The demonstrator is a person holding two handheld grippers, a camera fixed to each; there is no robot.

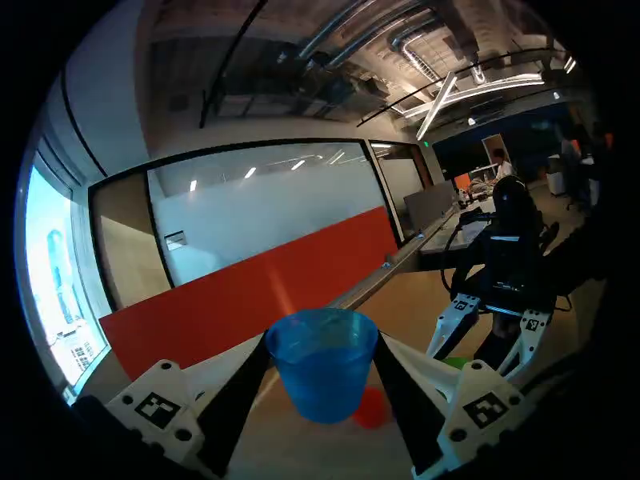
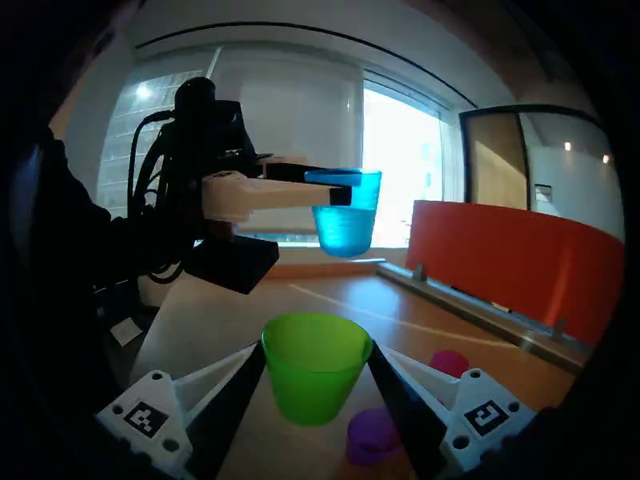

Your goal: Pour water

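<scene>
The left gripper (image 1: 322, 338) has its black fingers (image 1: 240, 392) closed against both sides of a blue cup (image 1: 324, 384), which stands upright between them. The right gripper view shows that blue cup lifted clear of the table (image 2: 240, 316), with its lower part a denser blue than its rim; whether that is water cannot be told. The right gripper (image 2: 316, 346) pinches a green cup (image 2: 312, 388) in the same way, one finger on each side and the cup's mouth facing up; whether its base touches the wood is unclear. Just past the green cup, a purple cup (image 2: 373, 436) lies on the pale wooden table near the right finger, and a pink cup (image 2: 450, 362) sits a little farther toward the table's far edge. In the left gripper view a small red cup (image 1: 370, 406) rests on the wood just beside the blue cup. A metal rail (image 2: 472, 308) runs along the far edge of the table, and an orange partition (image 2: 512, 256) rises behind it. Beyond that are a frosted glass wall (image 1: 264, 212), bright windows (image 2: 400, 160), and an open ceiling with exposed ducts (image 1: 360, 36) and strip lights (image 1: 438, 104). A person (image 1: 502, 166) sits far off among the desks.
</scene>
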